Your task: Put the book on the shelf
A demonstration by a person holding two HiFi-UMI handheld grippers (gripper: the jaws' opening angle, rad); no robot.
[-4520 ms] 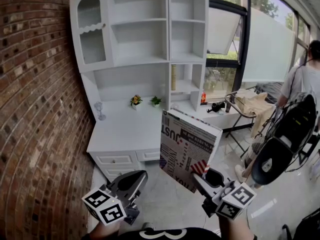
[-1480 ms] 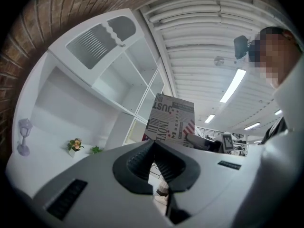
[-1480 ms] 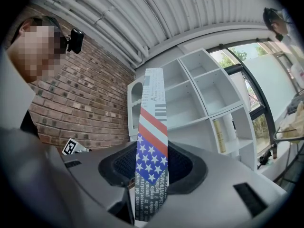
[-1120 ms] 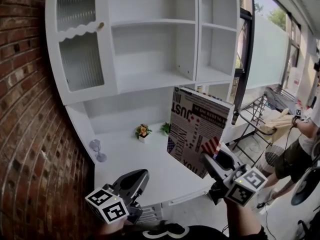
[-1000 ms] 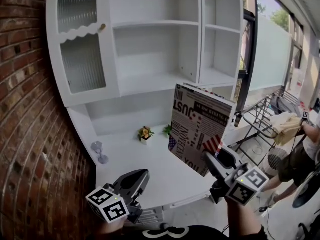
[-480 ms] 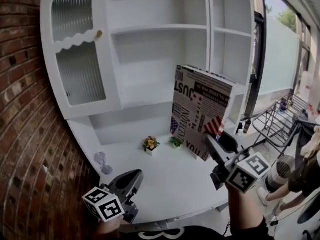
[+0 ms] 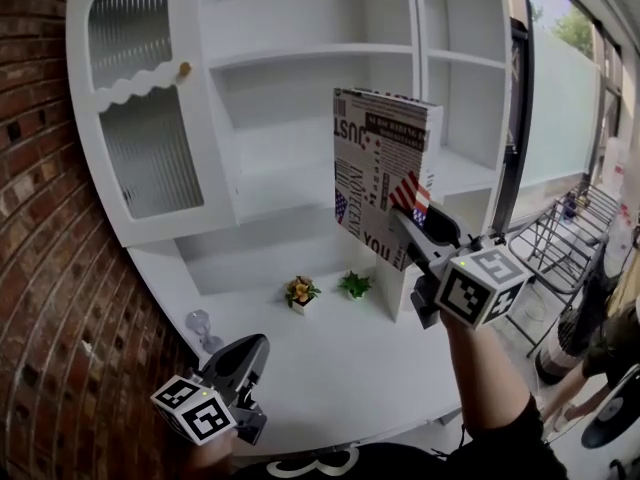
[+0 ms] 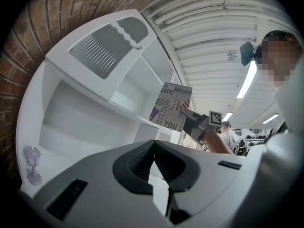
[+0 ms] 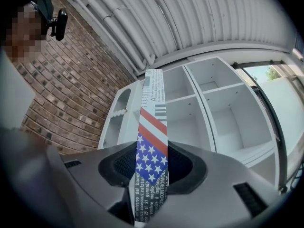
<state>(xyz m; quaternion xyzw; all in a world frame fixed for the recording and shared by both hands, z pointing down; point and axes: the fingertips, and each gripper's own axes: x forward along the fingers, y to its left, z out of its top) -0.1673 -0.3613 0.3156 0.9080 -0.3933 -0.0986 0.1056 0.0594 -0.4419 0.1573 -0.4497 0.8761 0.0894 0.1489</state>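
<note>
L gripper (image 8: pixel 154 156): jaws together, empty | R gripper (image 8: pixel 186 115) w/ book (image 8: pixel 171 106) nr shelf (image 8: pixel 121 96)

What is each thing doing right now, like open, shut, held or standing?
Newspaper-print book: held upright, not yet on the white shelf.
Right gripper: shut on the book's edge.
Left gripper: shut, holding nothing.
White ribbed-glass cabinet door: closed.
Clear glass goblet: standing upright.
</note>
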